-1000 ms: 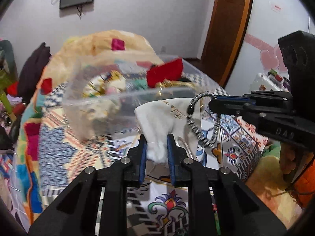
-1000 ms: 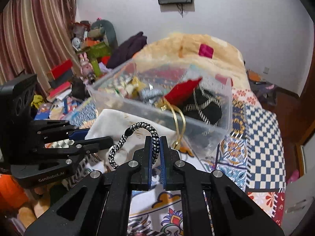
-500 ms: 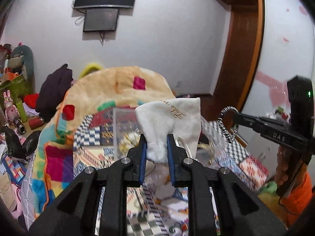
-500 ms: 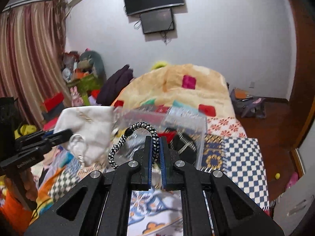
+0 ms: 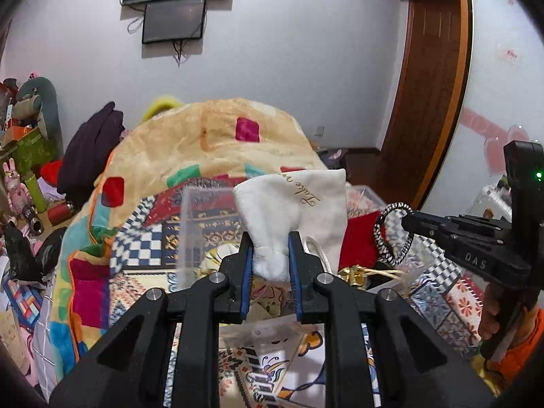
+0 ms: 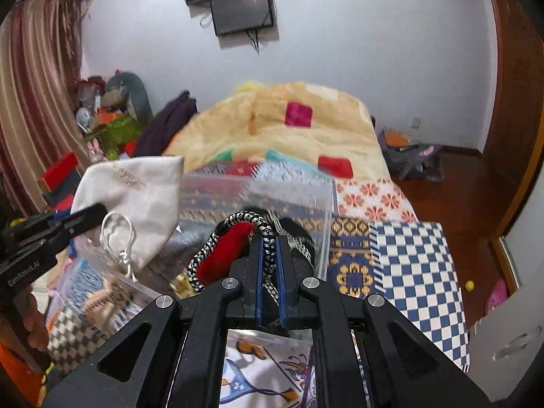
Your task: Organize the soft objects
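My left gripper is shut on a white drawstring pouch with gold script, held above the near left side of a clear plastic bin. The pouch also shows in the right wrist view. My right gripper is shut on a black-and-white braided cord loop, over the bin. The loop also shows in the left wrist view, at the tip of the right gripper. A red soft item and gold pieces lie in the bin.
The bin sits on a patterned bedspread. A beige blanket heap lies behind it. Clutter and toys stand at the left by the curtain. A wooden door is at the right.
Both grippers rose above the bin half a second ago and have since come down over it. The pouch and the cord loop stay gripped and now hang above the bin's contents.
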A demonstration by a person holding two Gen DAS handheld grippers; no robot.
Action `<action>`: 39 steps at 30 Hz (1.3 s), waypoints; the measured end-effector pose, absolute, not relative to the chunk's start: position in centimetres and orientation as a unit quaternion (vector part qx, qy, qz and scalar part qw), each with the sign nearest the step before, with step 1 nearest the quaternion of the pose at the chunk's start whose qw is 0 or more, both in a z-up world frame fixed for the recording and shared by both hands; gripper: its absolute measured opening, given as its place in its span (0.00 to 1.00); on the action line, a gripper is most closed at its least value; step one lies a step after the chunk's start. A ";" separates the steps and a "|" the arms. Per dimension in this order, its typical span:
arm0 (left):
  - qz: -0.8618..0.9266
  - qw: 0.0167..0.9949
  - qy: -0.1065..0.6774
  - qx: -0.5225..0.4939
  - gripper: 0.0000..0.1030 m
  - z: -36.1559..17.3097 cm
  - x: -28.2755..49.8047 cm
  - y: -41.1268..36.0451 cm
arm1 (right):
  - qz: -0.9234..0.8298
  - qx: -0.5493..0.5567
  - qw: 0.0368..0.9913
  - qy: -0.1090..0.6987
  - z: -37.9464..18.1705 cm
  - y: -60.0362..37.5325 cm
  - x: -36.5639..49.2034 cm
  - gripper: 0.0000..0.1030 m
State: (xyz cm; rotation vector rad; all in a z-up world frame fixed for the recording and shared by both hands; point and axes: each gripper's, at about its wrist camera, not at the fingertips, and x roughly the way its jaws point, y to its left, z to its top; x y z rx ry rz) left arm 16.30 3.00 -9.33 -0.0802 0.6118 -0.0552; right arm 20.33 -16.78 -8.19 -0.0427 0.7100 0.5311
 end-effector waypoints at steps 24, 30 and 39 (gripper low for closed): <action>-0.032 0.960 0.277 -0.036 0.59 -6.6 13.8 2.7 | 0.276 -0.029 0.904 0.325 -5.0 -17.6 18.1 0.56; -0.034 0.975 0.216 -0.031 0.67 -2.3 9.9 2.3 | 0.297 -0.008 0.915 0.273 -1.1 -18.4 15.2 0.61; -0.041 0.987 0.155 -0.021 0.95 1.0 4.4 1.0 | 0.312 0.003 0.927 0.206 2.4 -19.0 10.1 0.78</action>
